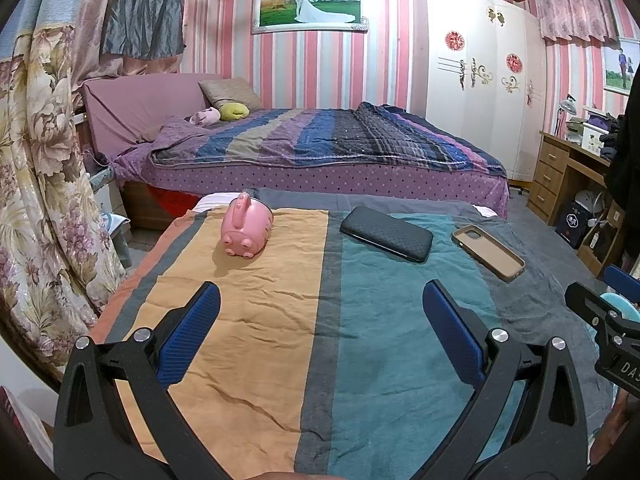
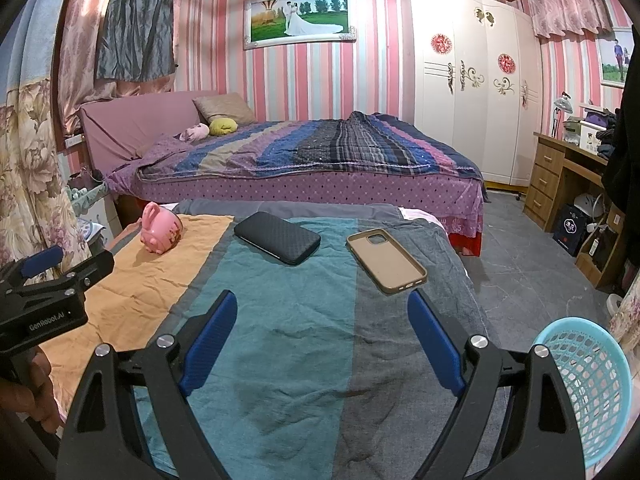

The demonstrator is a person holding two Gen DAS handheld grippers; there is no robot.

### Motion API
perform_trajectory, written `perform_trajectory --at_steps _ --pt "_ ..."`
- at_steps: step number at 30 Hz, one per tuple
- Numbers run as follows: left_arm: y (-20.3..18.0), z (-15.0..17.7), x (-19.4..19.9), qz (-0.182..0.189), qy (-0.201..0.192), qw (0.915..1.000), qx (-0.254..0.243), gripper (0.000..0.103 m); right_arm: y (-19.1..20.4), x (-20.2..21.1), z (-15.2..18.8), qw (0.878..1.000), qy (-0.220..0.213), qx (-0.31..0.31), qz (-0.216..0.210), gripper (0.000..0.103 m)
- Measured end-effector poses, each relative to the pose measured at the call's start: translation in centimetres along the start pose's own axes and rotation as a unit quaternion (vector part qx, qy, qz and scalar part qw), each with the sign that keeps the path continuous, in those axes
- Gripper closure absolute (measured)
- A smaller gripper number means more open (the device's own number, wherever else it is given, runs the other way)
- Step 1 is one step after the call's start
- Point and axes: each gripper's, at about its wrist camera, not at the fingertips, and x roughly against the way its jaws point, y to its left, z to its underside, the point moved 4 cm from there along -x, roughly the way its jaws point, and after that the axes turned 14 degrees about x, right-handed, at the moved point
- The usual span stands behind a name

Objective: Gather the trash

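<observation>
Nearest in the left wrist view: left gripper (image 1: 320,308) spread wide, blue pads apart, nothing between them, hovering over the striped cloth (image 1: 256,320). At that view's right edge, part of the right gripper (image 1: 608,300), with only a sliver of turquoise behind it. In the right wrist view, right gripper (image 2: 322,308) likewise spread wide and empty, above the teal and grey stripes of the same cloth (image 2: 280,360). Shown in full only here: a turquoise lattice basket (image 2: 592,380) low at the right, beside the covered surface and off the cloth. Also only here: the left gripper (image 2: 60,276) from the side at the left edge, a hand (image 2: 32,392) gripping its handle below.

Further out on the cloth, three things in a row, well apart from both grippers: a pink pig-shaped toy (image 1: 246,226) on the orange stripe, lying on its side; a black textured phone case (image 1: 386,234) on the teal stripe; a tan phone case (image 1: 488,252) lying hollow side up on the grey stripe, just beyond the right gripper's right finger in the right wrist view. No touching among them.

Beyond, a bed (image 1: 320,152) with a striped quilt and purple dotted skirt, pillows at its head. Then pink-striped wallpaper, a framed photograph (image 1: 310,4), a white wardrobe (image 1: 476,72), floral curtains (image 1: 40,160) at left, and a cluttered wooden desk (image 1: 568,168) at right on a grey tiled floor (image 2: 532,248).
</observation>
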Motion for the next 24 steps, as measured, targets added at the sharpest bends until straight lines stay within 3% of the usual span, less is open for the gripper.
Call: perform_trajectory --at_steps 24 --pt "-0.27 0.16 0.15 0.001 0.001 1.0000 -0.004 0.005 -0.06 -0.02 -0.05 1.000 0.001 -0.002 -0.002 0.017"
